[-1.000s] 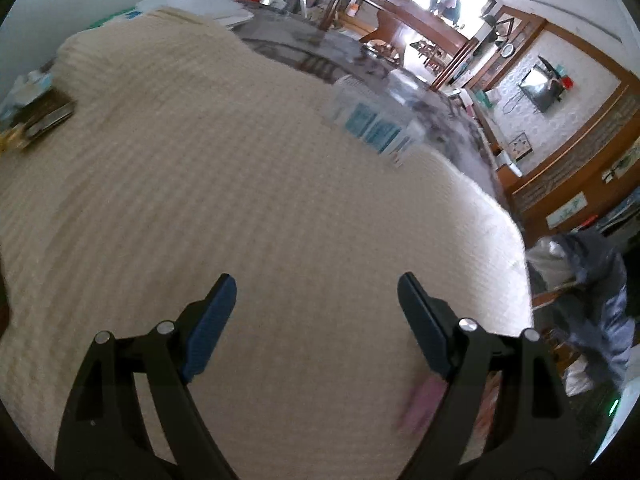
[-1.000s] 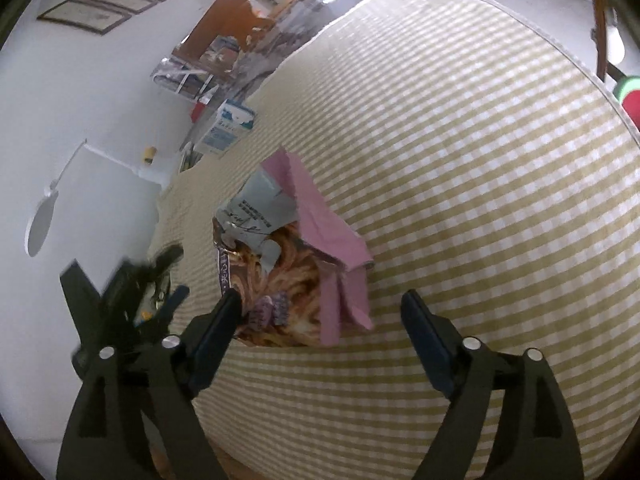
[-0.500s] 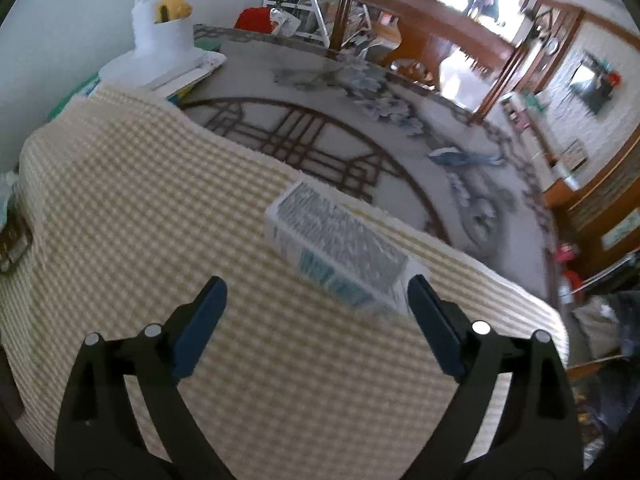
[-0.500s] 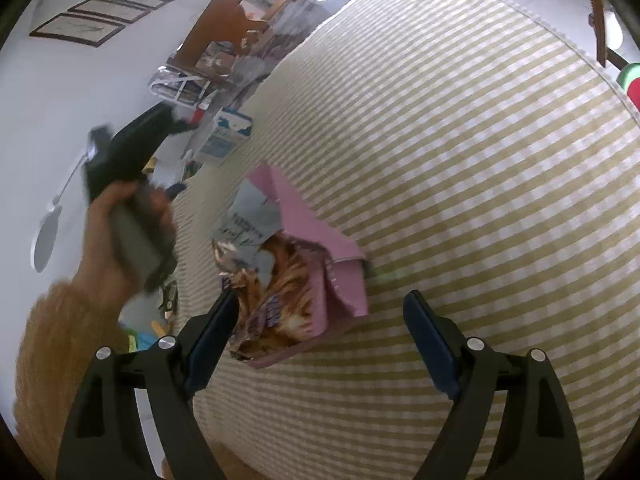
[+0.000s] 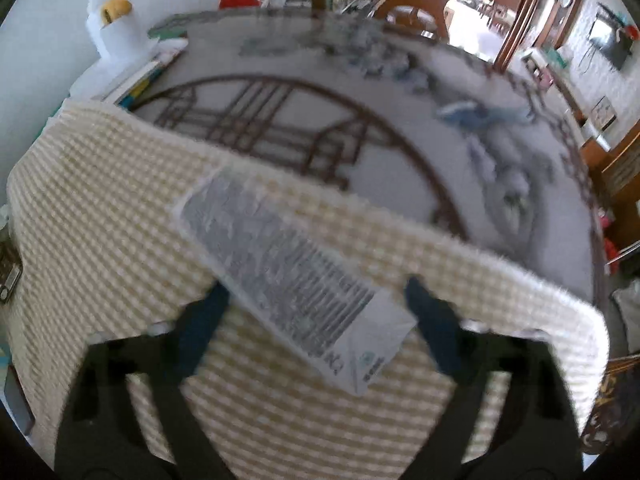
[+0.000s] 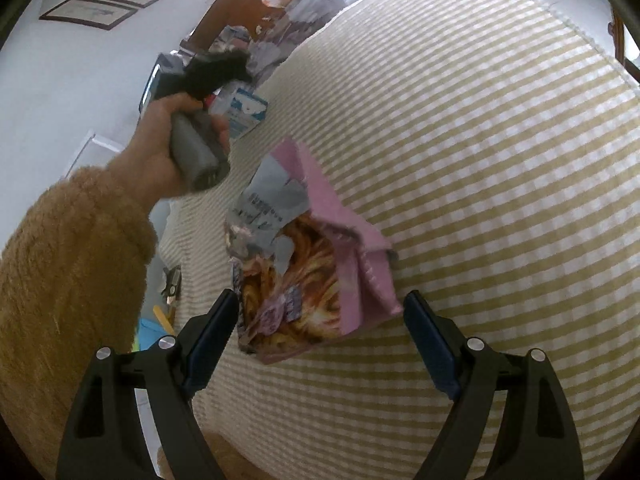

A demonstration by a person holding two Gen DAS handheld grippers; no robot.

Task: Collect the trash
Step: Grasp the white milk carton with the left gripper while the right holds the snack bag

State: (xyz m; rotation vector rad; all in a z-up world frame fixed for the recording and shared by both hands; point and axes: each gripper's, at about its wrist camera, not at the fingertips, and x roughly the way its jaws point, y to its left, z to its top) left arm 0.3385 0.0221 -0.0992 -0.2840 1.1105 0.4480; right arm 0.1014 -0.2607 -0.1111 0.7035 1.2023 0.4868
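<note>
Swung over the carton (image 5: pixel 288 272), left tool (image 5: pixel 316 312) closing around it.

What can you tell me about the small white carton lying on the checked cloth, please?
The carton is a small box that looks like white card, lying flat on the yellow-and-white checked cloth near its edge. Its upper face carries dense grey print and a barcode; the right wrist view shows blue print on another side. It lies skewed between the closing jaws of the left gripper; blur hides whether they touch it. It looks intact.
</note>
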